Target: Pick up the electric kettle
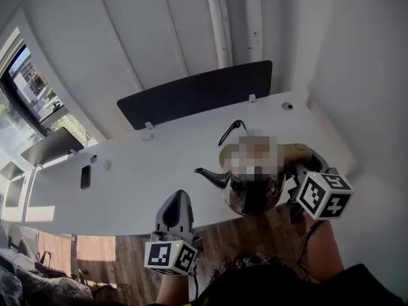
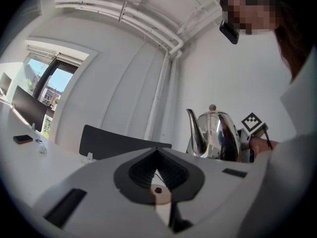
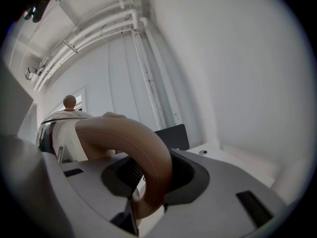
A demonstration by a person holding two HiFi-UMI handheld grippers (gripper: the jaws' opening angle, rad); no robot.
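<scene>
Electric kettle [image 1: 252, 196] handle [image 3: 131, 145] sits clamped between fingers [image 3: 190, 175] of the right gripper [image 3: 148, 165].

White desk [image 1: 140, 171] is spanning the head view. Dark divider panel [image 1: 194, 94] is standing at its 12 o'clock edge, black phone [image 1: 85, 176] is lying flat at 9 o'clock, white pipes [image 1: 220, 21] are running up the wall at 12.

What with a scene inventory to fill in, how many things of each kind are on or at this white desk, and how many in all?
electric kettle: 1
grippers: 2, the left gripper and the right gripper
dark divider panels: 2
small black flat device: 1
Total: 6
</scene>
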